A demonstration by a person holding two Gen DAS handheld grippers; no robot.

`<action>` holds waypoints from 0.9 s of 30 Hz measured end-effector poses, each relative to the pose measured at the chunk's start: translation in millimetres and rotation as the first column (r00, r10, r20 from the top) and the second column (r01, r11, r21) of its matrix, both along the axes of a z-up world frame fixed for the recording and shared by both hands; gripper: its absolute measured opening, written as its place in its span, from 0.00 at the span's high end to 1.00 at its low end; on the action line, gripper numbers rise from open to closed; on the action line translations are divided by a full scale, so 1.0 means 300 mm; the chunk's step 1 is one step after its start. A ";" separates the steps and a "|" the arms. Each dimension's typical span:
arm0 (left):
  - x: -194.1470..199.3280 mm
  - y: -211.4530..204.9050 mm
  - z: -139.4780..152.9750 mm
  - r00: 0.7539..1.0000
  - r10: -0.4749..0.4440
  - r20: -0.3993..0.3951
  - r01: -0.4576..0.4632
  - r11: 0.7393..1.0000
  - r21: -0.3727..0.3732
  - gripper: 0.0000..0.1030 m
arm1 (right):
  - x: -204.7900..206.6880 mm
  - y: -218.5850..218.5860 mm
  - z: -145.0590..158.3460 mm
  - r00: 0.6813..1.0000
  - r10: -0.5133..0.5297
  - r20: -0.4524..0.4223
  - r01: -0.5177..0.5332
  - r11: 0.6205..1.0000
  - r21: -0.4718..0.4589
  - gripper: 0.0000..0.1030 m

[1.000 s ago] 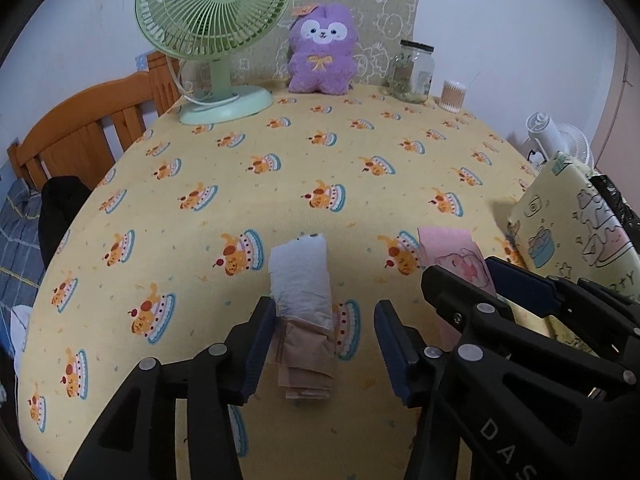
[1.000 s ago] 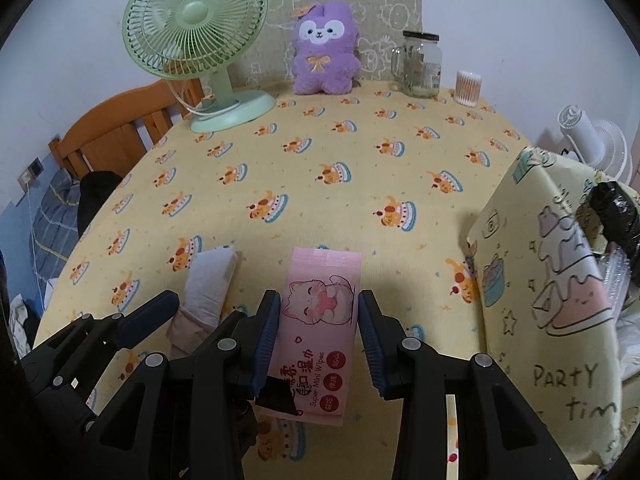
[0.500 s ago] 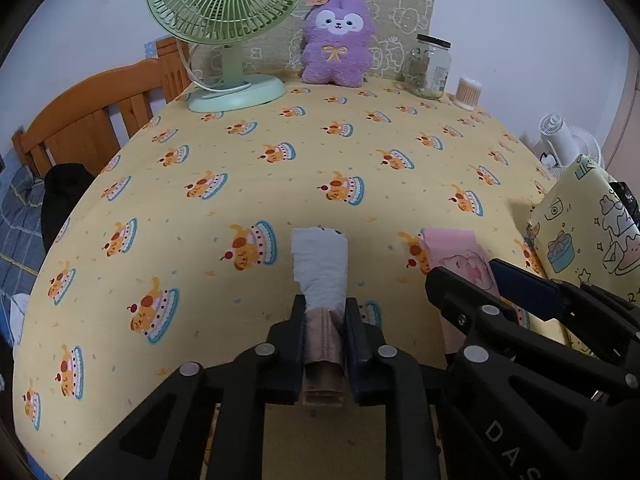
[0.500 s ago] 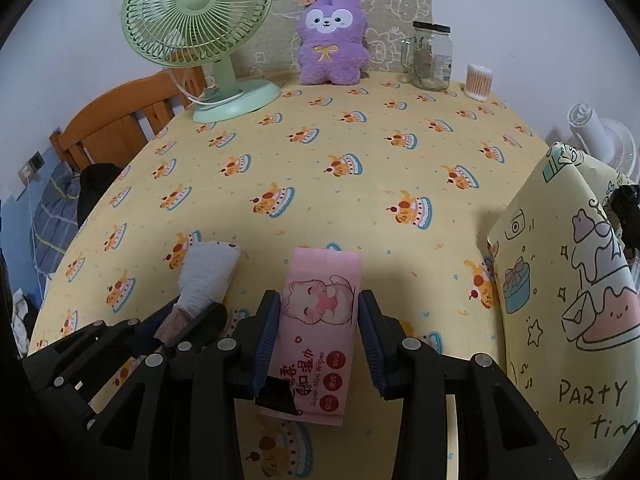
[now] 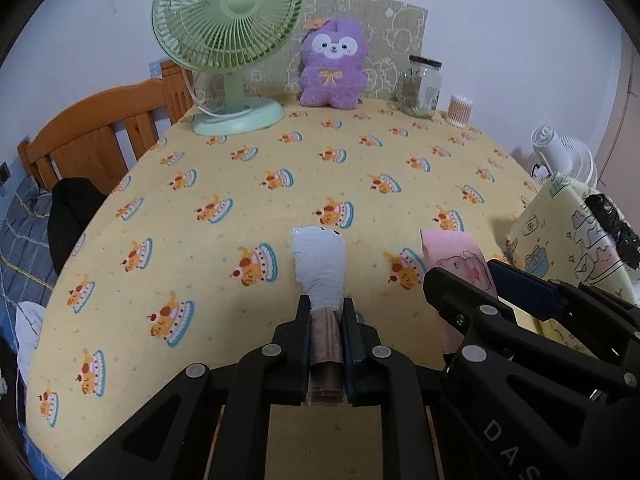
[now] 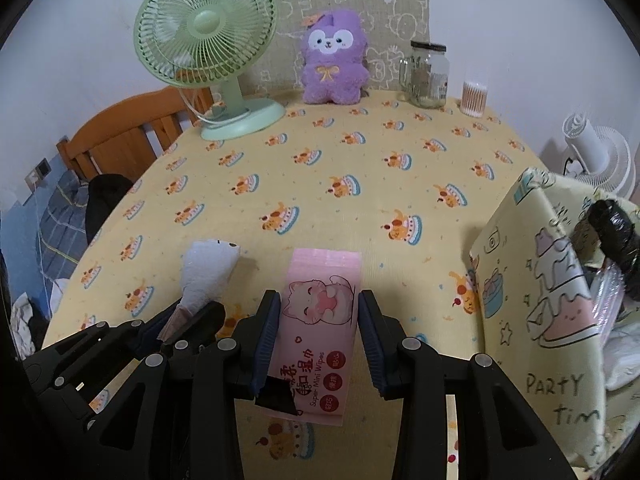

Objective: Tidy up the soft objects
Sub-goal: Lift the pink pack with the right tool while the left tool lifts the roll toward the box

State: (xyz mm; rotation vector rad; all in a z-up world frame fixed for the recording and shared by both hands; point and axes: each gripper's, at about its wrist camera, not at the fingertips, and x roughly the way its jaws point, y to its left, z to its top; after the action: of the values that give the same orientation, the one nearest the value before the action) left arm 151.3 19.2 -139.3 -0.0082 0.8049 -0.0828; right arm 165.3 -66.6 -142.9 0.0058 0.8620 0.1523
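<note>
Table covered in a yellow cake-print cloth (image 5: 280, 152); at its far edge stand a green fan (image 5: 228, 40), purple plush (image 5: 334, 68), glass jar (image 5: 420, 86); wooden bed frame (image 5: 104, 128) at left. Left gripper (image 5: 326, 312) clamped on a rolled soft pack (image 5: 322, 268) near centre. Right gripper (image 6: 318, 304) holds the pink wipes packet (image 6: 320, 312); a printed bag (image 6: 532, 280) stands at right.

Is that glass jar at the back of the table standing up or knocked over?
Upright. The glass jar stands on its base on the tablecloth, dark lid on top.
</note>
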 end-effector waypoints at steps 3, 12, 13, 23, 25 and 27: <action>-0.015 0.003 0.033 1.000 0.002 0.019 -0.002 1.000 0.001 0.90 | -0.014 0.005 0.032 1.000 0.007 0.019 -0.007 1.000 0.005 0.58; -0.059 0.002 0.133 0.996 0.010 0.086 -0.011 1.000 0.012 0.90 | -0.054 0.012 0.129 0.996 0.022 0.083 -0.023 1.000 0.010 0.58; -0.063 0.002 0.142 0.996 0.010 0.091 -0.012 1.000 0.012 0.90 | -0.059 0.011 0.141 0.996 0.022 0.090 -0.023 1.000 0.012 0.58; -0.114 -0.009 0.242 0.986 0.033 0.166 -0.036 0.999 0.014 0.90 | -0.106 0.003 0.248 0.986 0.051 0.159 -0.056 0.998 0.027 0.58; -0.122 -0.014 0.261 0.983 0.036 0.179 -0.040 0.999 0.017 0.90 | -0.114 0.000 0.265 0.984 0.056 0.172 -0.062 0.998 0.029 0.58; -0.128 -0.020 0.273 0.982 0.039 0.185 -0.044 0.999 0.019 0.90 | -0.119 -0.006 0.280 0.982 0.059 0.178 -0.066 0.997 0.032 0.58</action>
State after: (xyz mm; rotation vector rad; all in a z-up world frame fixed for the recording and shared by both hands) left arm 113.0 13.2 -57.5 0.0039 0.6200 -0.0342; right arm 129.5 -68.3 -59.0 0.0004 0.6822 0.2246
